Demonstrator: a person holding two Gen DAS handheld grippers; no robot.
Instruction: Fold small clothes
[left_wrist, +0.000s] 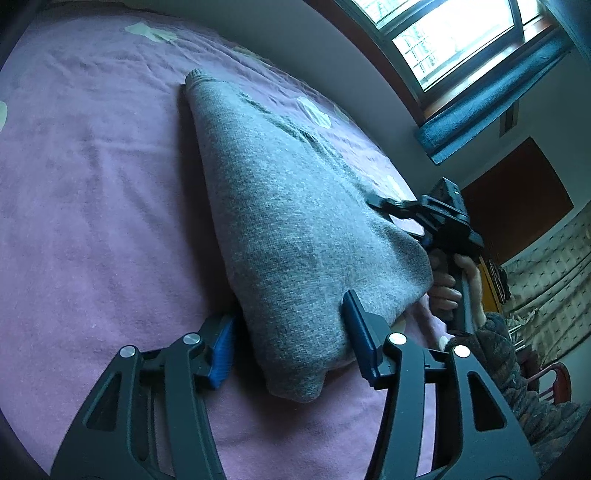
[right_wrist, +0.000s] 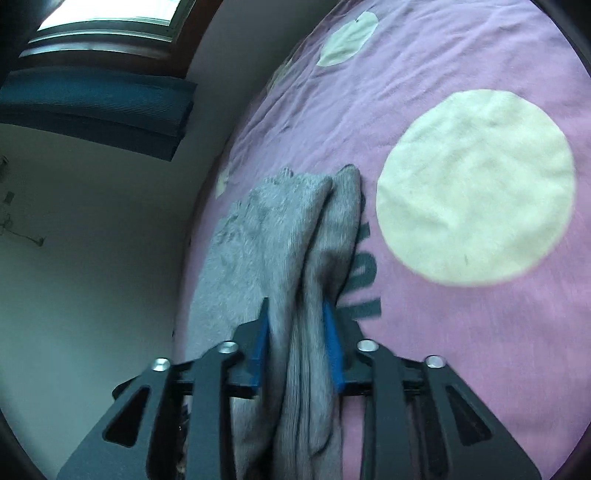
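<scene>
A grey knitted garment (left_wrist: 288, 221) lies folded lengthwise on the pink bed cover (left_wrist: 92, 184). Its near corner sits between the fingers of my left gripper (left_wrist: 291, 339), which stands open. The right pad (left_wrist: 360, 332) touches the fabric's edge, while the left pad (left_wrist: 221, 350) stays just clear of it. At the garment's far side edge my right gripper (left_wrist: 397, 218) is held by a hand (left_wrist: 447, 291). In the right wrist view the garment (right_wrist: 280, 229) is bunched between both blue pads of the right gripper (right_wrist: 297, 339), which is shut on it.
The pink cover (right_wrist: 480, 332) has large pale dots (right_wrist: 476, 188) and dark lettering. A wall (right_wrist: 92, 258) runs along the bed's far edge, under a window (left_wrist: 454, 40) with a blue blind (left_wrist: 480, 103). A red chair (left_wrist: 554, 380) stands beyond the person's sleeve.
</scene>
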